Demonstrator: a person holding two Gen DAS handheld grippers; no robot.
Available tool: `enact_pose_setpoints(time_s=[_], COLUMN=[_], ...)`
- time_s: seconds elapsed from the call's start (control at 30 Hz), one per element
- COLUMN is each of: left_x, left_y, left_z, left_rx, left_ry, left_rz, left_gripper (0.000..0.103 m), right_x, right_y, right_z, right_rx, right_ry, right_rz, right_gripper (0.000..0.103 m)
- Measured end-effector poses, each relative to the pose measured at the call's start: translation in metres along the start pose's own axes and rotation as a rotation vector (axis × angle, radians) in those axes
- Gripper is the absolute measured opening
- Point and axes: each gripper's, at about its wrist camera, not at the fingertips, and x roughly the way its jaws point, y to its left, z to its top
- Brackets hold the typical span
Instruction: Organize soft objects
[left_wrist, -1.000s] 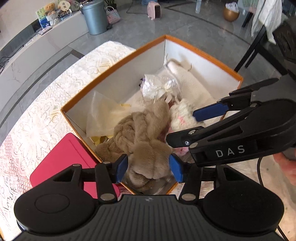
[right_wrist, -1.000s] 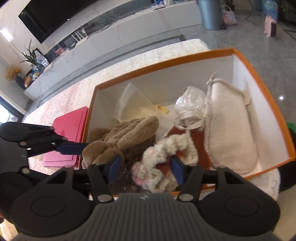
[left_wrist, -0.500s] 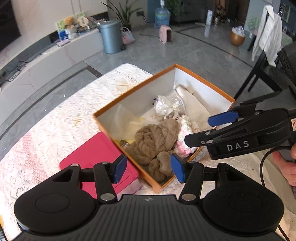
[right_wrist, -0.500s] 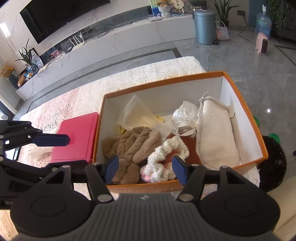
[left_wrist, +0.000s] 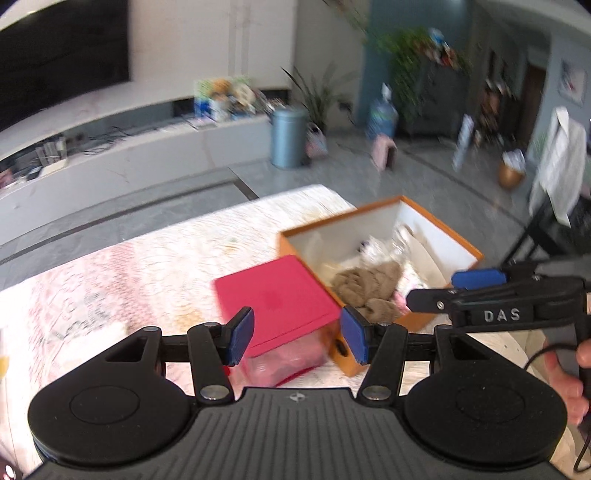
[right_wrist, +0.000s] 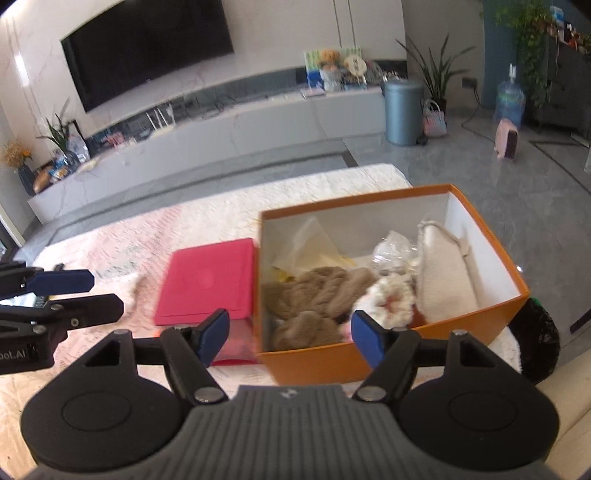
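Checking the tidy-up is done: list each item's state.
Orange box: open, lidless, holding soft items.
Brown scarf: bunched inside the box.
Cream pouch: lying inside the box.
Red lid: flat beside the box.
Left gripper: open, empty.
Right gripper: jaws opening, empty.

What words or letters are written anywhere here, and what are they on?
"DAS": white letters on the side of the right gripper, seen from the left wrist.
"oot.AI": a label on the left gripper, cut off at the right wrist view's edge.
The water jug label and the shelf items are too blurred to read.
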Motion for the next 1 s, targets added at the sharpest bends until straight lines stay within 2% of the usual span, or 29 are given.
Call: enact_pose_setpoints(time_s=[0.17,0.33,0.53,0.6,0.73,0.87,1.0], left_x=[-0.030,-0.048,-0.051,-0.054,-0.045,-0.032,-0.012], left_y=[0.041,0.088,0.130,0.142,0.150,0.153,0.150], left_z=[-0.033,-0.074,-0.110,-0.121,-0.134,-0.144,-0.152], left_rx=[-0.124,-0.231,-0.352,-0.366,-0.371,-0.392,-0.398], left_ry=[-0.078,-0.104,-0.076,-0.069,-0.056,-0.066,-0.057], left_rz=[0.064,0.187,0.253,0.263,0.283,0.274,0.273], left_gripper=[0.064,0.064,0.063,0.062,0.062,0.062,0.062], right_x=[-0.006,0.006,0.044,0.060,0.093,0.126,0.154], right_y=[0.041,0.090,0.145,0.162,0.183,0.191,0.200], right_z=[-0.022,-0.045,-0.072,-0.082,-0.096,-0.105,-0.109], right_rx=[-0.034,-0.119,-0.200,-0.257,-0.349,-0.387,-0.418], right_ry=[-0.110,-0.183,-0.144,-0.118,-0.079,-0.040,-0.029], right_rz=[0.074,0.133,0.152,0.131,0.077,0.033,-0.005], right_gripper=[0.073,0.073,0.072,0.066,0.060,0.057,0.049])
